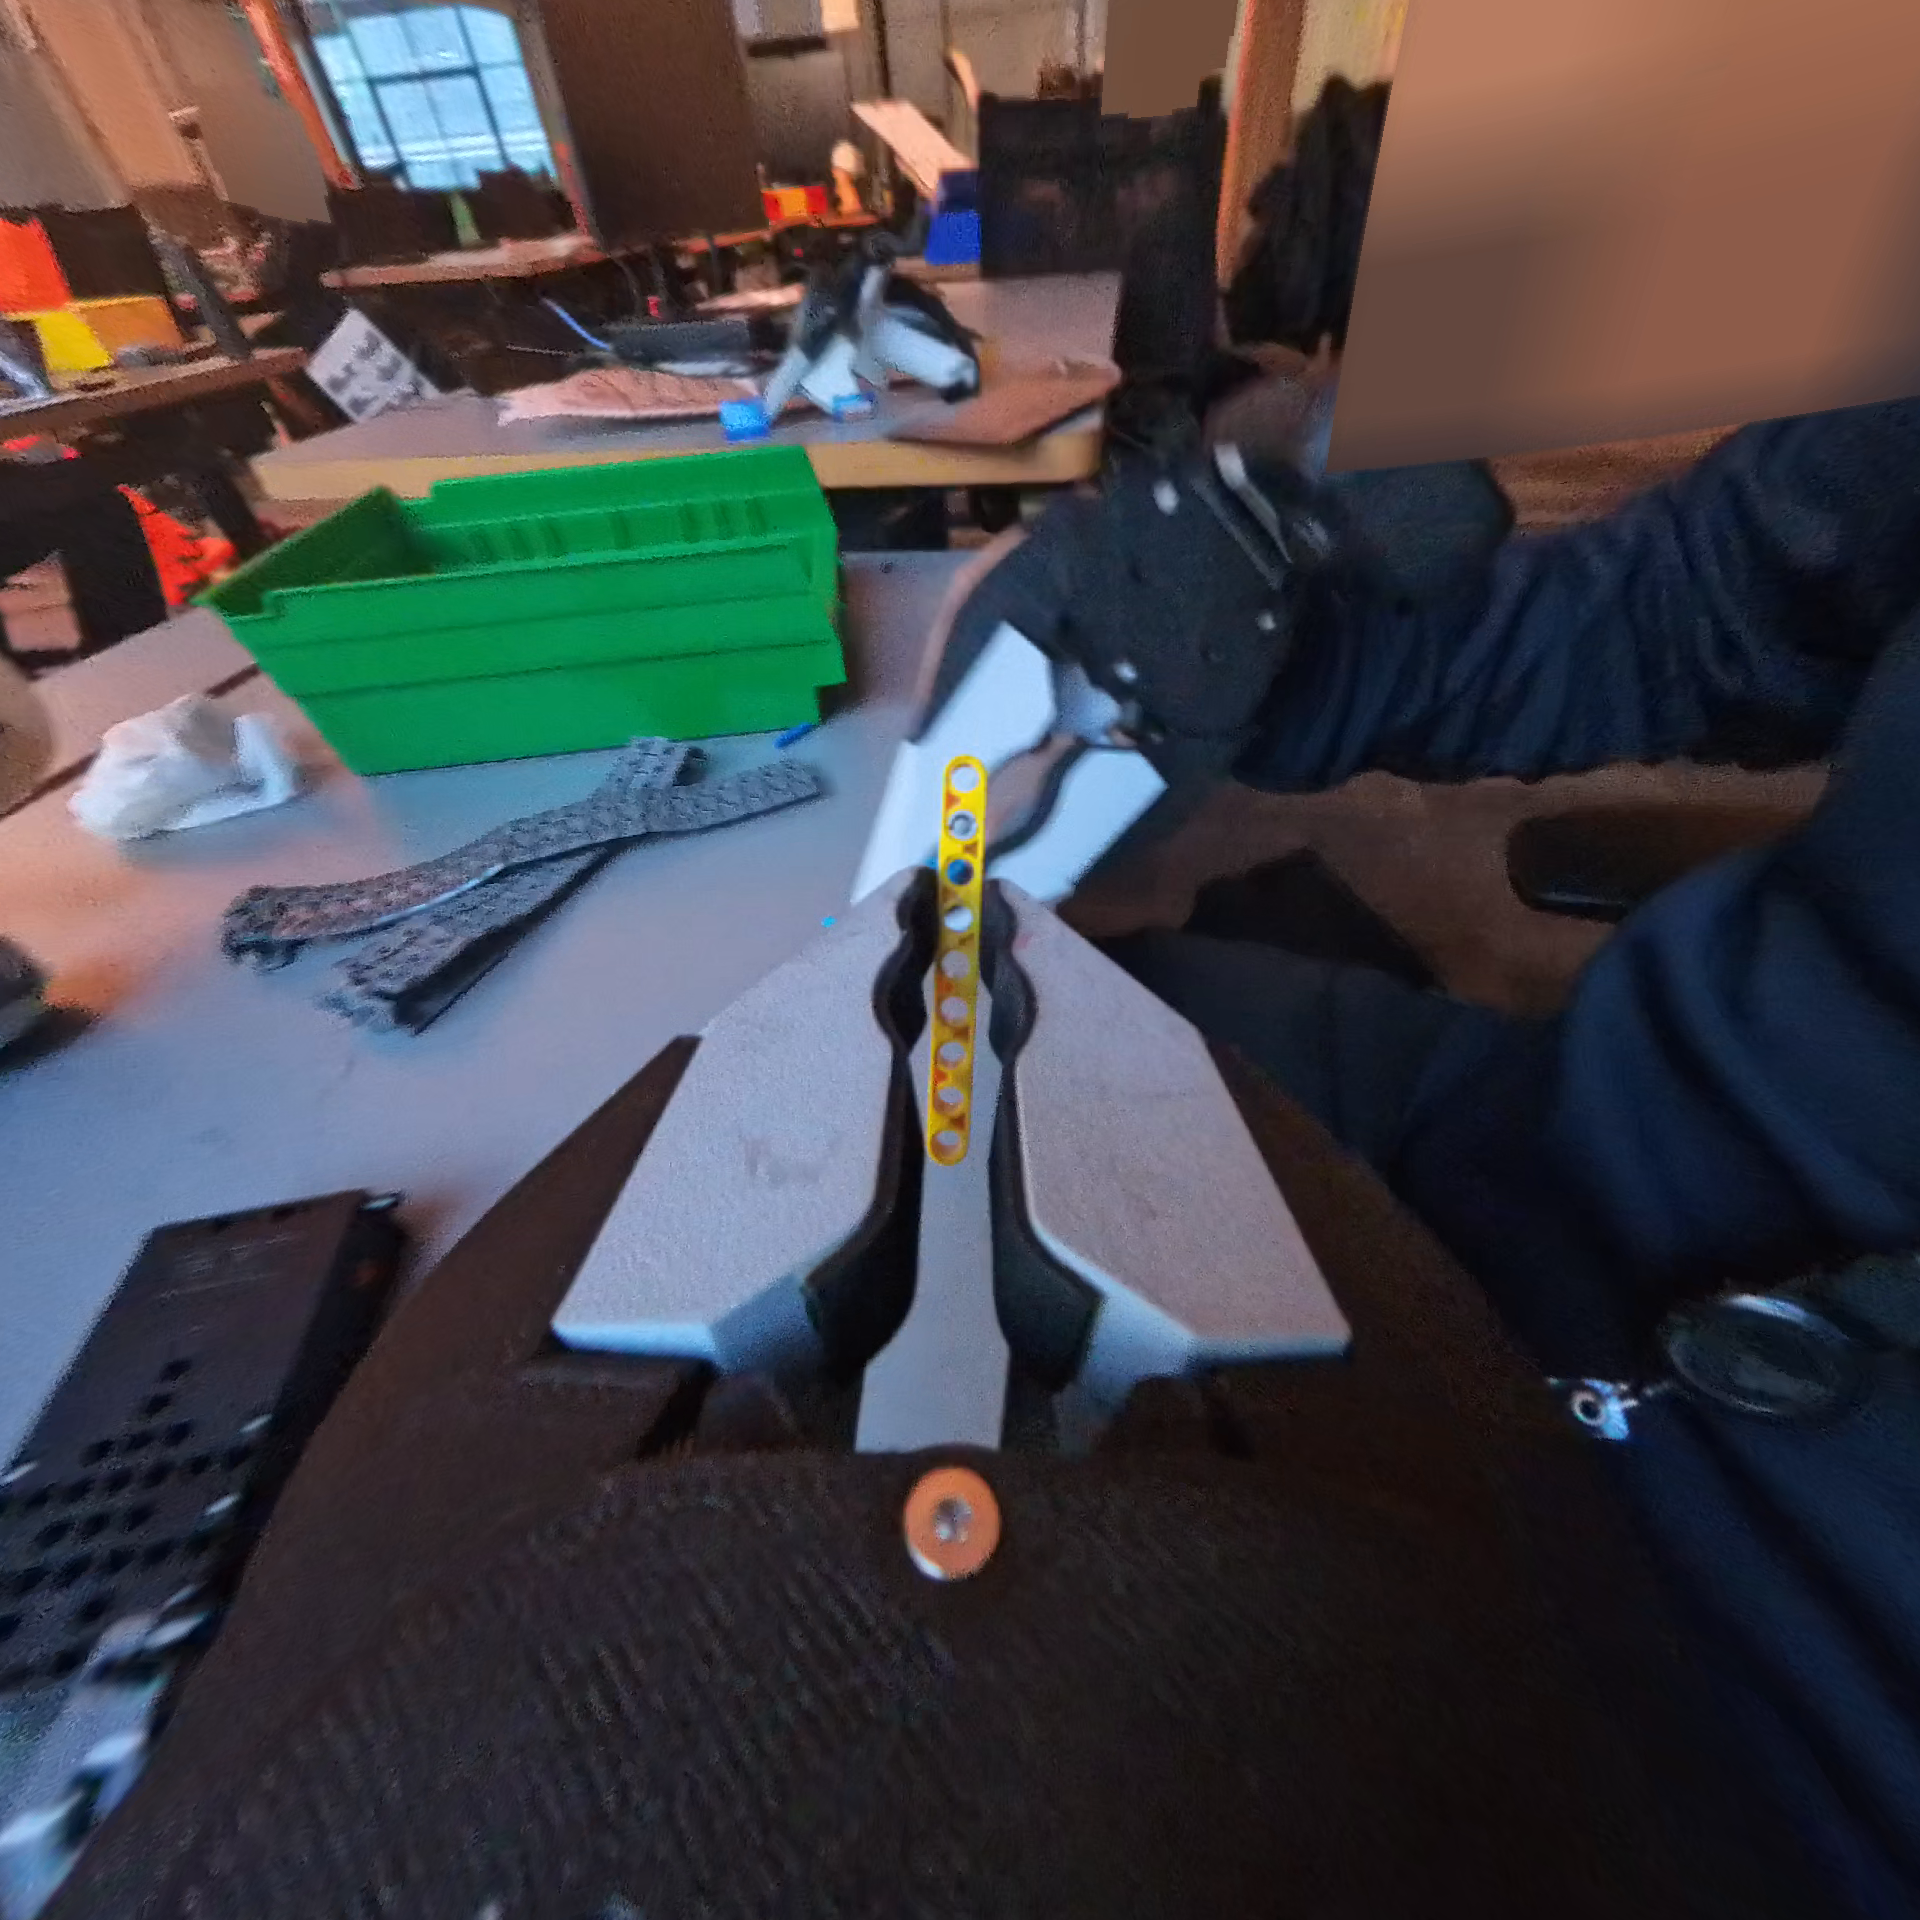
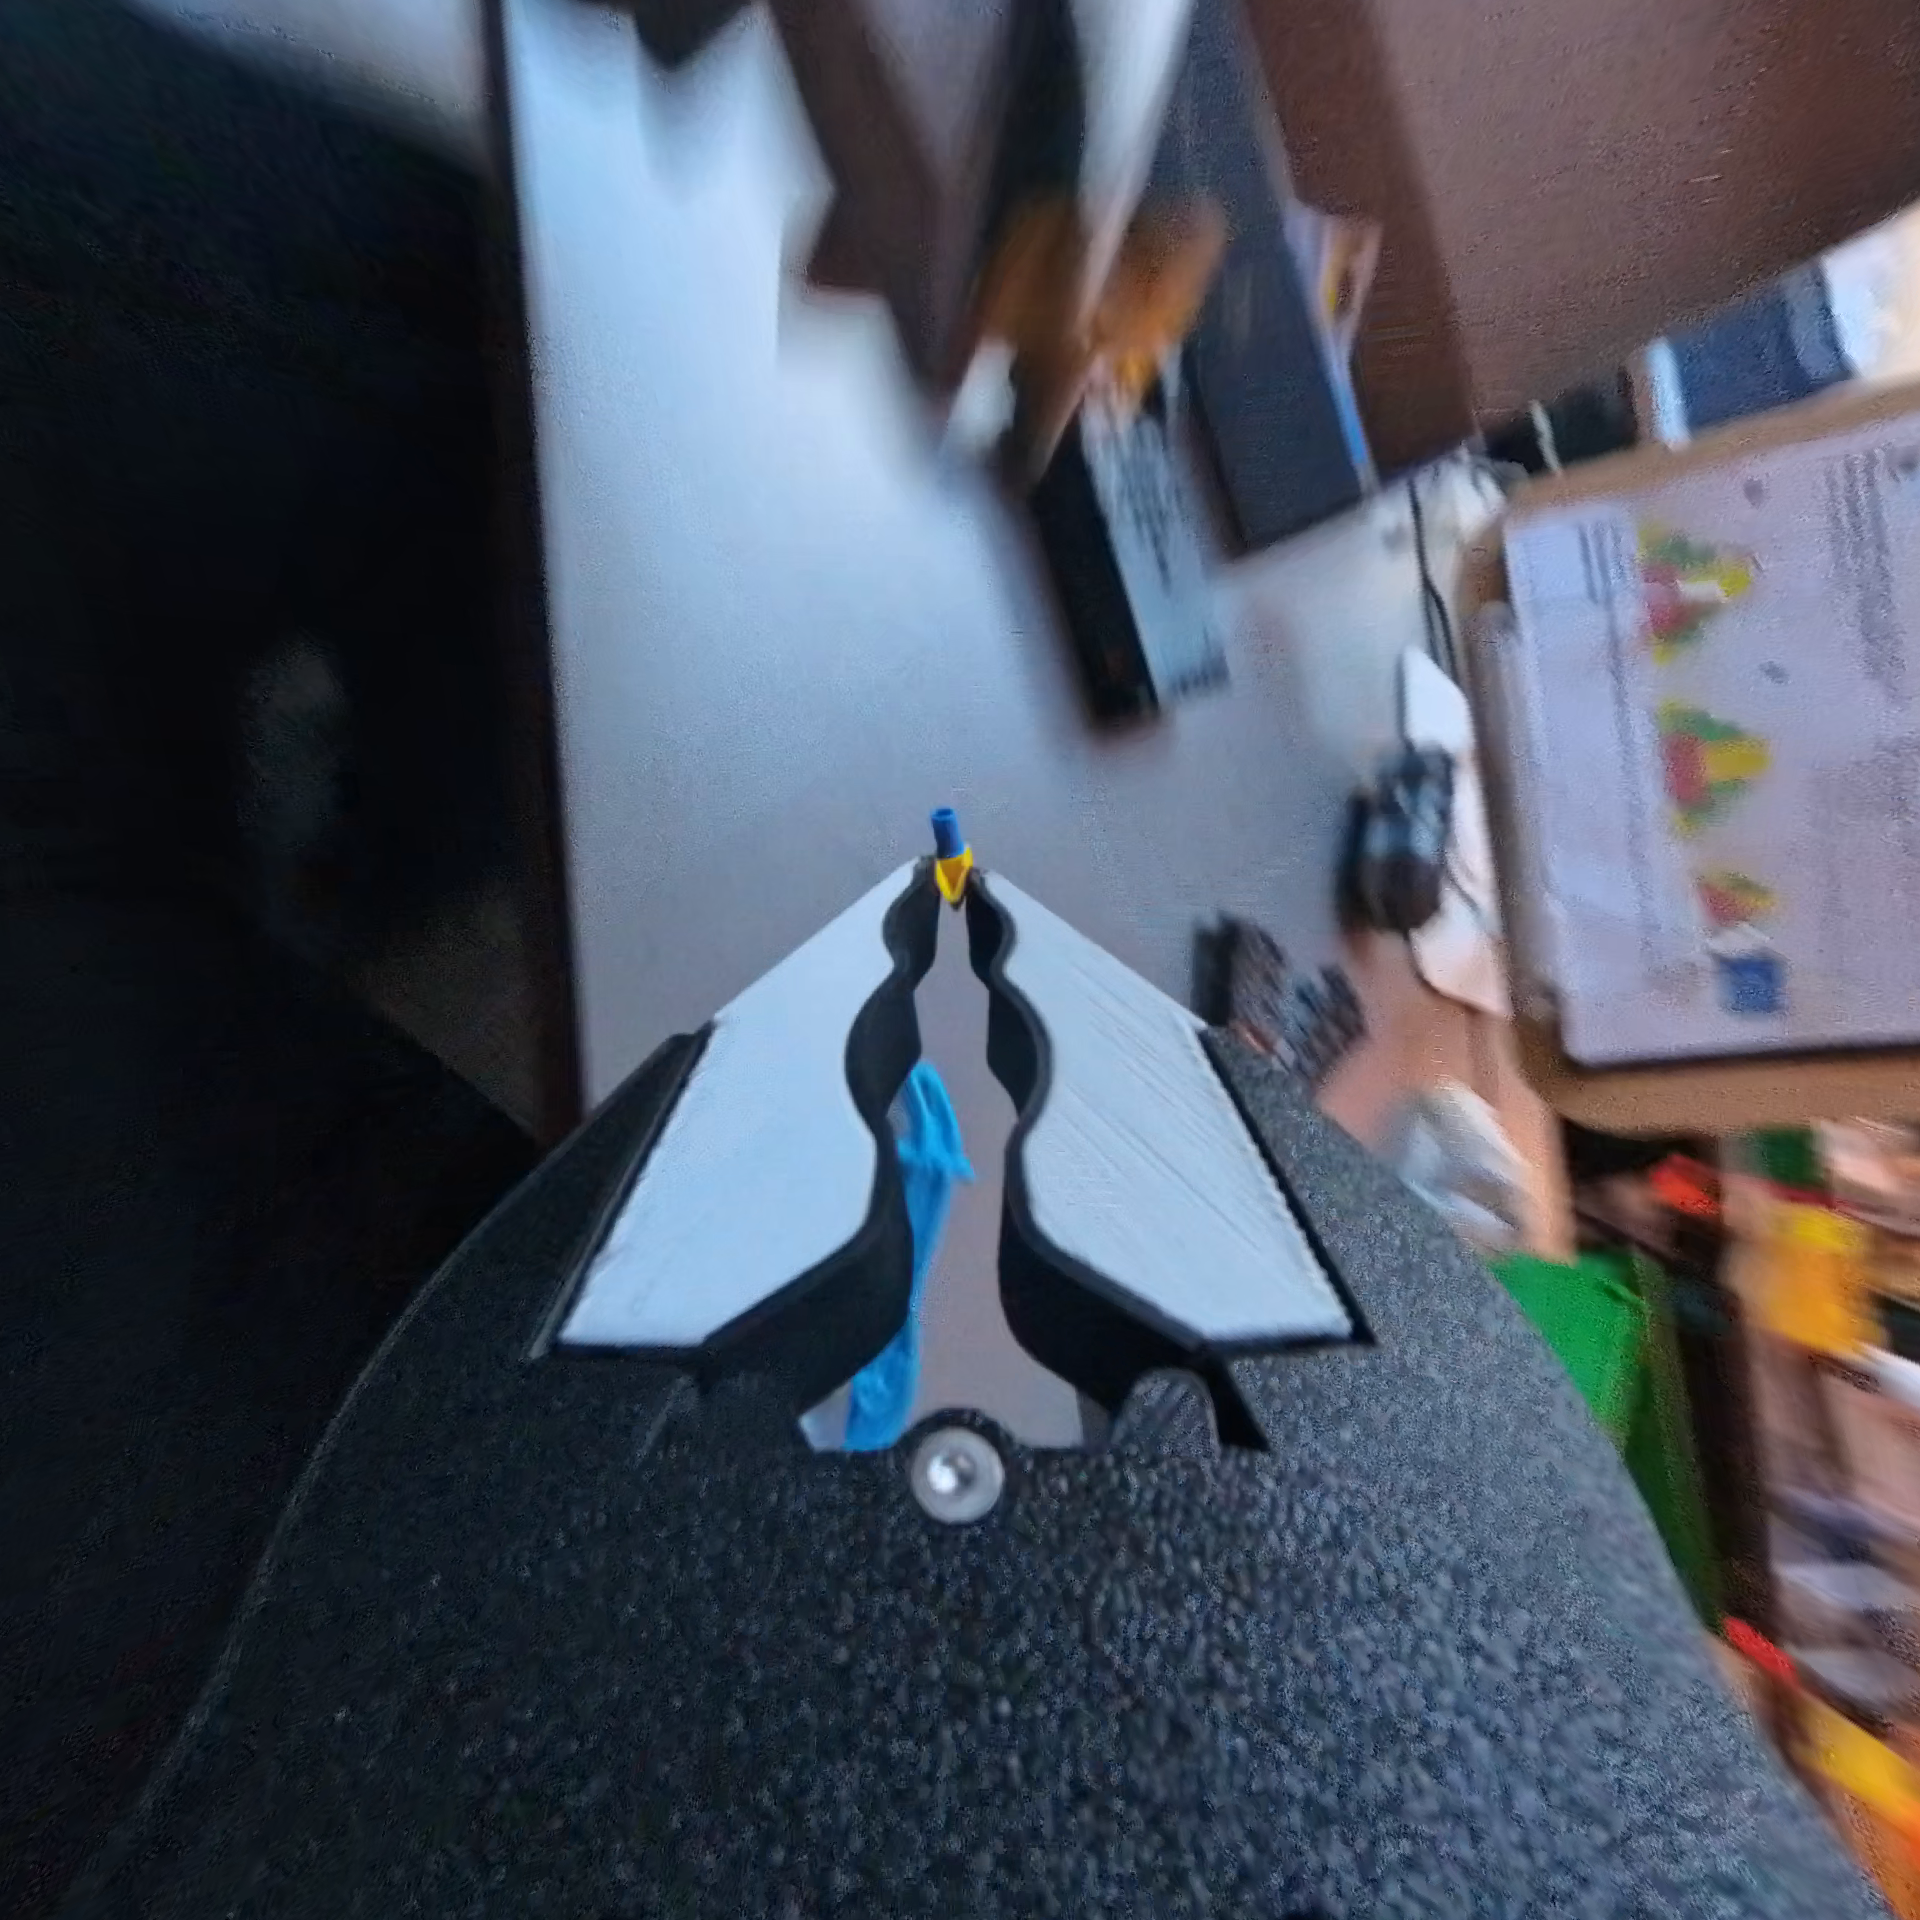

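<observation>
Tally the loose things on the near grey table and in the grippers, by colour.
Yellow: 1, the beam in the left gripper
Blue: 1, the pin at the right gripper tips
Green: 1, the bin
Grey: 2, the plates
White: 1, the bag
Total: 6

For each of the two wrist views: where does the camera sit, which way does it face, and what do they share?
Left wrist view: behind the left tool, facing across the grey table toward the green bin; shows the right tool and a dark sleeve.
Right wrist view: behind the right tool, looking steeply down at the table; blurred.
Shared: the yellow holed beam with its blue pin.
</observation>
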A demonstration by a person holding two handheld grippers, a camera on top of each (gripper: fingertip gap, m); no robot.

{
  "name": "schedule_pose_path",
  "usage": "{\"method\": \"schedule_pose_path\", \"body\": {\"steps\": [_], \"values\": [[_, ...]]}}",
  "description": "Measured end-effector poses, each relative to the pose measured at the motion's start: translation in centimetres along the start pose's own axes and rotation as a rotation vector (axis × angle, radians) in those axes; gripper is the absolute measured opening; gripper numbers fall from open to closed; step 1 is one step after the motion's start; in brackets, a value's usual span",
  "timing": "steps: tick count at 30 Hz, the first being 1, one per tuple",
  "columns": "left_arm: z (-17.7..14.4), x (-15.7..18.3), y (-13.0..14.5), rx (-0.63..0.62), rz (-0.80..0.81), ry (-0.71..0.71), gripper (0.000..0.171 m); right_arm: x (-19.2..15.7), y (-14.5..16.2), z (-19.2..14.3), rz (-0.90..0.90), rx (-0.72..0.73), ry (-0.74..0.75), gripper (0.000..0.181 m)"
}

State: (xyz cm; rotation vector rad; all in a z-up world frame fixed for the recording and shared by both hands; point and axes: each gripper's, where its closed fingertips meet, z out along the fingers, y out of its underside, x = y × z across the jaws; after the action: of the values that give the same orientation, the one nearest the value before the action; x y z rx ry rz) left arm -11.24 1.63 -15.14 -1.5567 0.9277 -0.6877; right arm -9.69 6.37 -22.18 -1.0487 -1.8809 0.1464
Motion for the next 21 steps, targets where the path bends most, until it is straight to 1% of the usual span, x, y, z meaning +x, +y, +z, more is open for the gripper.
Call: {"method": "schedule_pose_path", "body": {"steps": [1, 2, 3, 5, 6, 8, 9, 11, 13, 14, 16, 18, 21], "values": [[-0.4, -1.1, 0.5, -0.040, 0.041, -0.051, 0.006, -0.6, -0.7, -0.3, 0.069, 0.079, -0.039, 0.002], [-0.5, -2.0, 1.8, -0.115, 0.070, -0.100, 0.007, -0.7, -2.4, -1.2, 0.200, 0.189, -0.095, 0.002], [-0.5, -2.4, 2.2, -0.116, 0.025, -0.107, 0.006, 0.1, -3.1, -1.8, 0.287, 0.231, -0.103, 0.002], [0.4, -2.1, 3.2, -0.090, -0.158, -0.028, 0.006, 2.1, -2.3, -1.5, 0.351, 0.198, -0.047, 0.002], [0.8, -2.1, 3.7, -0.086, -0.222, -0.007, 0.006, 2.5, -1.8, -1.2, 0.376, 0.180, -0.047, 0.002], [1.4, -2.4, 4.9, -0.115, -0.308, 0.006, 0.006, 2.4, -1.6, -0.8, 0.400, 0.182, -0.053, 0.003], [1.4, -3.1, 5.7, -0.151, -0.326, -0.030, 0.006, 2.3, -1.5, -0.7, 0.405, 0.188, -0.049, 0.003], [1.0, -5.0, 7.2, -0.221, -0.309, -0.147, 0.006, 2.2, -1.0, -0.3, 0.407, 0.179, -0.020, 0.003], [1.0, -5.9, 9.1, -0.354, -0.281, -0.198, 0.006, 2.2, -0.7, -0.1, 0.411, 0.186, 0.003, 0.003], [1.3, -5.9, 9.4, -0.373, -0.270, -0.200, 0.007, 2.1, -0.6, 0.0, 0.426, 0.192, 0.001, 0.003], [2.0, -5.7, 9.1, -0.331, -0.292, -0.171, 0.006, 2.1, -0.1, 0.4, 0.465, 0.180, 0.000, 0.003], [2.0, -6.2, 10.1, -0.373, -0.288, -0.190, 0.006, 2.0, 0.9, 1.1, 0.501, 0.134, -0.001, 0.003], [1.4, -6.6, 10.5, -0.432, -0.146, -0.253, 0.006, 0.9, 2.3, 2.3, 0.509, 0.026, -0.034, 0.003]]}}
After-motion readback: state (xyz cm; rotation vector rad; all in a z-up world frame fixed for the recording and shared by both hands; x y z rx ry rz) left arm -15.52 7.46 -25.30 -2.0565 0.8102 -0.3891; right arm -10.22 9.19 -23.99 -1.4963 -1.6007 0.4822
